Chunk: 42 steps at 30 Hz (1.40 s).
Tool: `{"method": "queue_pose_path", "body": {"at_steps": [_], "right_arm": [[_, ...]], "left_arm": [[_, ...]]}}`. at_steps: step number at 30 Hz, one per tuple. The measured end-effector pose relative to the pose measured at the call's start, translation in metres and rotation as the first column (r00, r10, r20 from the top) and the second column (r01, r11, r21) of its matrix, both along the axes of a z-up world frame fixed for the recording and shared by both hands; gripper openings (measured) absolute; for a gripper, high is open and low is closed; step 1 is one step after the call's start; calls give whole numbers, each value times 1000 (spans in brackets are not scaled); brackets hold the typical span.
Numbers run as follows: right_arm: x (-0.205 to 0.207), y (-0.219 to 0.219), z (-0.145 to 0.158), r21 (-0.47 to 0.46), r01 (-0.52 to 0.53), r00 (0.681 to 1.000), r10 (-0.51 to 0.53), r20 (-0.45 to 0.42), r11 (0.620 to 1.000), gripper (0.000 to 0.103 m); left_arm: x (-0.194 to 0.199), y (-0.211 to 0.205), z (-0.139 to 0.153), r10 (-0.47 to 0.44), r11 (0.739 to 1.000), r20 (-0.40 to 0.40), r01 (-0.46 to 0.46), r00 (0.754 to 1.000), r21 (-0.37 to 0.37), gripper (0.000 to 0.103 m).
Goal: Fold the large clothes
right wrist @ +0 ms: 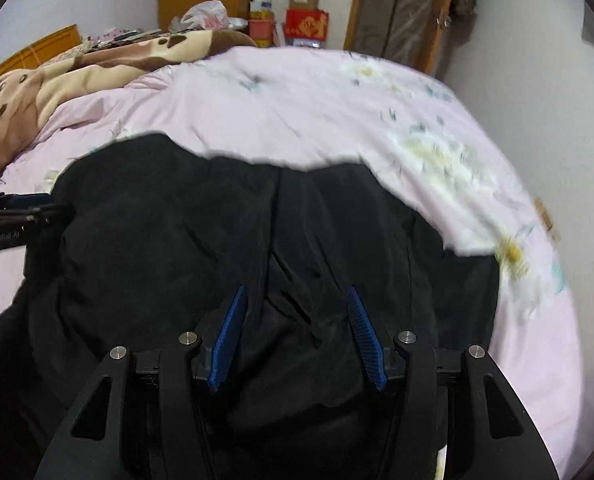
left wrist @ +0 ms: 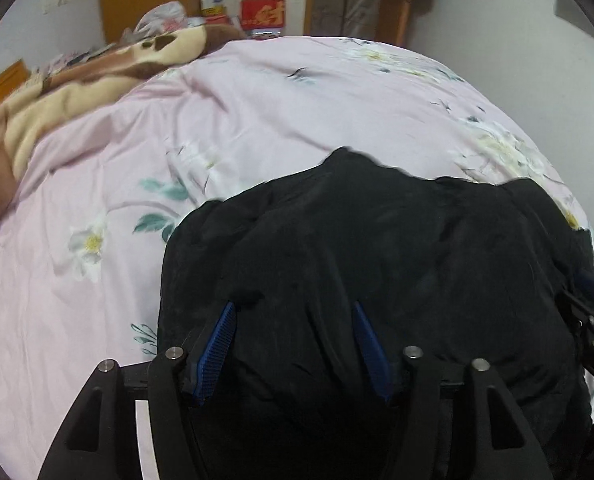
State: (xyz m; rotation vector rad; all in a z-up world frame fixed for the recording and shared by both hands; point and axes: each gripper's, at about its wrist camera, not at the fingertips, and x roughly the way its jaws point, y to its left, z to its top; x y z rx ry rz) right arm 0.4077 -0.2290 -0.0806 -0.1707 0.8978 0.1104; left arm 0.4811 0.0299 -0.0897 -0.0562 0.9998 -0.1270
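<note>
On floral pink bedsheet | rumpled black garment | jaws apart

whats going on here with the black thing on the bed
A person with a gripper in each hand is working on a black garment spread over a pink floral bedspread. Both the left gripper and the right gripper are open, fingers apart, poised over the near part of the fabric. Neither has pinched any cloth. A brown and cream blanket lies bunched at the far left of the bed.
</note>
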Motion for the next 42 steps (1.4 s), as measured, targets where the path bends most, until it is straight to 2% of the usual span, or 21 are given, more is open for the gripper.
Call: {"method": "queue_pose_path", "body": {"at_steps": [1, 2, 5, 8, 11, 13, 15, 17, 19, 22, 24, 26, 29, 32, 36, 38, 42], "right_arm": [[-2, -5, -7, 18, -5, 1000, 5, 5, 1000, 53], [-3, -7, -12, 11, -9, 1000, 9, 7, 1000, 53], [-5, -5, -24, -5, -26, 1000, 26, 16, 1000, 53], [-8, -3, -33, -10, -7, 1000, 8, 25, 1000, 54], [-6, 0, -37, -36, -1, 1000, 1, 16, 999, 54], [-7, 3, -25, -53, 15, 1000, -17, -22, 998, 54], [-24, 6, 6, -1, 24, 998, -24, 59, 1000, 54], [-41, 11, 26, 52, -20, 992, 13, 128, 998, 55], [-53, 23, 32, 78, -69, 988, 58, 143, 995, 57], [-56, 38, 18, 89, -129, 988, 121, 95, 988, 57], [-53, 41, 0, 98, -114, 993, 110, 43, 989, 57], [-42, 38, -24, 145, -82, 995, 90, -48, 986, 58], [-40, 40, -41, 118, -82, 995, 88, -51, 990, 59], [-40, 44, -41, 108, -80, 995, 86, -57, 991, 62], [-36, 49, -44, 84, -62, 994, 69, -84, 995, 63], [-39, 53, -33, 74, -42, 994, 50, -100, 996, 63], [-62, 47, 1, 115, -15, 999, 19, -34, 993, 63]], "left_arm": [[1, 8, -7, 21, 999, -8, -22, 1000, -33, 73], [0, 12, -11, 34, 999, -12, -35, 999, -33, 82], [-2, 18, -23, 43, 997, -14, -43, 999, -58, 84], [-5, 12, -25, 31, 999, 7, -31, 999, -16, 84], [-5, 11, -23, 38, 999, -11, -38, 999, -12, 84], [-12, 13, -8, 56, 998, -4, -56, 998, -20, 79], [-25, 11, 11, 56, 998, 46, -56, 997, -8, 77], [-42, 5, 29, 27, 1000, 116, -27, 993, 2, 77], [-55, -6, 36, -27, 999, 140, 30, 990, -25, 77], [-57, -20, 25, -65, 997, 105, 70, 992, -39, 74], [-49, -24, 3, -49, 999, 41, 49, 998, -11, 72], [-45, -19, -16, -33, 999, -14, 32, 999, -38, 72], [-46, -14, -28, -31, 997, -29, 29, 999, -70, 72], [-48, -14, -30, -34, 998, -26, 32, 999, -59, 72], [-51, -11, -27, -2, 997, -62, -2, 998, -78, 72], [-60, -7, -17, -4, 996, -63, -2, 998, -90, 72], [-87, 4, 7, -16, 997, -24, 14, 1000, -70, 72]]}}
